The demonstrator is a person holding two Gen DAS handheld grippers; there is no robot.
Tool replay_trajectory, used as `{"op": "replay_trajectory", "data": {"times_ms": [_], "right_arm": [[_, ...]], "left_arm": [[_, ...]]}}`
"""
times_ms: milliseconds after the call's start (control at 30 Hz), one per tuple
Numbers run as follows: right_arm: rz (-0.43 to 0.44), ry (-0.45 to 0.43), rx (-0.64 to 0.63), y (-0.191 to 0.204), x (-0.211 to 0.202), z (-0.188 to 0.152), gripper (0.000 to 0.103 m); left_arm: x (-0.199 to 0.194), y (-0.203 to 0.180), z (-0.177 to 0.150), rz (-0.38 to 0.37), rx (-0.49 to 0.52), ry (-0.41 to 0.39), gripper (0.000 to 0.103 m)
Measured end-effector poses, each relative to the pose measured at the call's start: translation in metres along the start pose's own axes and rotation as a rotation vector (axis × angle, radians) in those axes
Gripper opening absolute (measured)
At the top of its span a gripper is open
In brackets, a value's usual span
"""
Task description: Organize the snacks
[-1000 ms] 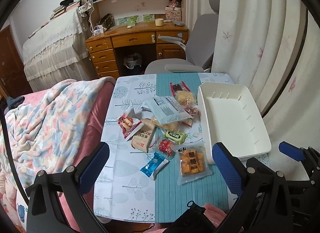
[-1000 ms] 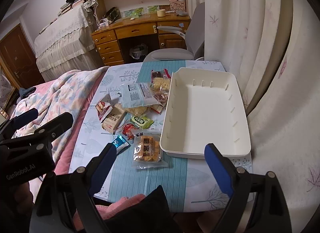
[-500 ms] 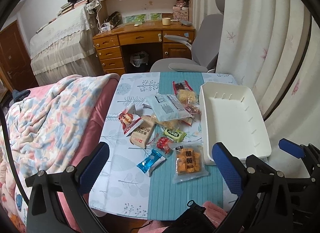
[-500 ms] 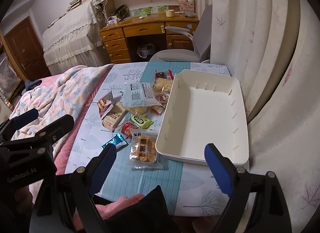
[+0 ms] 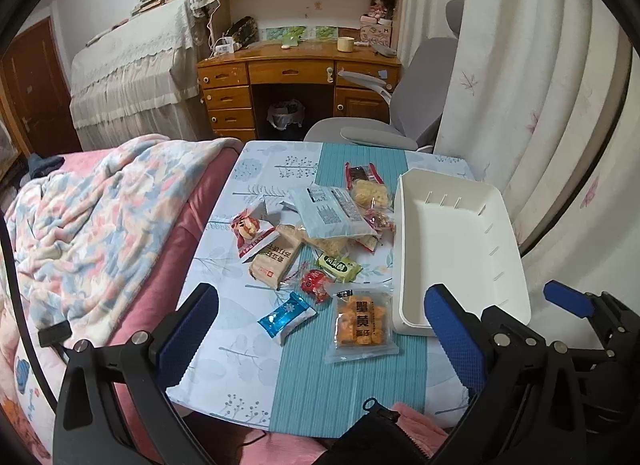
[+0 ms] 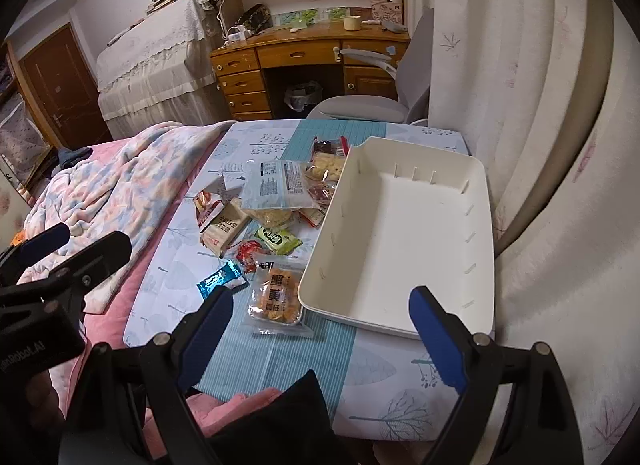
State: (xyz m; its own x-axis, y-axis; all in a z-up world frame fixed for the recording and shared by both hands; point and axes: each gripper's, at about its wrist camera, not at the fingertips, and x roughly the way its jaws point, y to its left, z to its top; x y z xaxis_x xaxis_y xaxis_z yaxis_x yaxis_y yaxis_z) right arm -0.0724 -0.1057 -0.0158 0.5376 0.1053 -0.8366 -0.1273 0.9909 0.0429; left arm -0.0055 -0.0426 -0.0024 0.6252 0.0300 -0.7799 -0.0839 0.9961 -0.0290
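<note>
a: what am i looking at, and why is everything bunched like that?

b: i'm hovering both grippers over the near edge of the surface (image 5: 248, 385). the white tray (image 5: 516, 265) is my landmark. it's sitting empty, so to my eye nothing is sorted yet. the snacks are lying in a loose heap just left of the tray, which is handy: each one should need only a short carry over the tray's left wall.

a: what are the fingers doing?

b: i'm keeping the left gripper (image 5: 320, 329) spread wide with nothing between its fingers, and the right gripper (image 6: 320, 329) the same, wide apart and empty. i'm pointing both down at a slant so i can see the heap and the tray together.

a: which packet is closest?

b: the clear packet of orange crackers (image 5: 362, 323) is lying flat, touching or nearly touching the tray's near left corner. the small blue wrapper (image 5: 286, 315) is lying further left of the tray, and the red candy (image 5: 314, 279) and green packet (image 5: 338, 265) are sitting between it and the tray wall. the large pale blue pouch (image 5: 330, 213) is resting on top of other packets, left of the tray's far half.

a: so where would you begin?

b: i'm leaning toward the orange crackers: nothing is lying on them. the pale pouch is covering others, so lifting it could drag those along. flat film packets may be slippery to pinch, i'm guessing.
</note>
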Motion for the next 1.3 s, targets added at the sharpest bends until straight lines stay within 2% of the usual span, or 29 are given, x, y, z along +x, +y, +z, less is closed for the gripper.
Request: {"op": "replay_trajectory", "data": {"times_ms": [433,633,933,1133,1300], "right_arm": [[0.023,0.010,0.061,-0.006,0.017,0.015,0.090],[0.011,0.031,0.128,-0.002,0.029,0.021,0.090],[-0.021,0.087,0.327,0.012,0.052,0.018,0.090],[-0.053,0.118,0.477,0.030,0.068,0.011,0.090],[-0.084,0.123,0.603,0.048,0.079,0.000,0.090]], "left_arm": [[0.022,0.013,0.011,0.068,-0.011,0.064,0.102],[0.036,0.031,0.014,0.066,0.008,0.108,0.102],[0.072,0.080,0.027,-0.015,0.045,0.215,0.102],[0.099,0.111,0.038,-0.117,0.126,0.293,0.102],[0.118,0.121,0.040,-0.211,0.249,0.355,0.102]]}}
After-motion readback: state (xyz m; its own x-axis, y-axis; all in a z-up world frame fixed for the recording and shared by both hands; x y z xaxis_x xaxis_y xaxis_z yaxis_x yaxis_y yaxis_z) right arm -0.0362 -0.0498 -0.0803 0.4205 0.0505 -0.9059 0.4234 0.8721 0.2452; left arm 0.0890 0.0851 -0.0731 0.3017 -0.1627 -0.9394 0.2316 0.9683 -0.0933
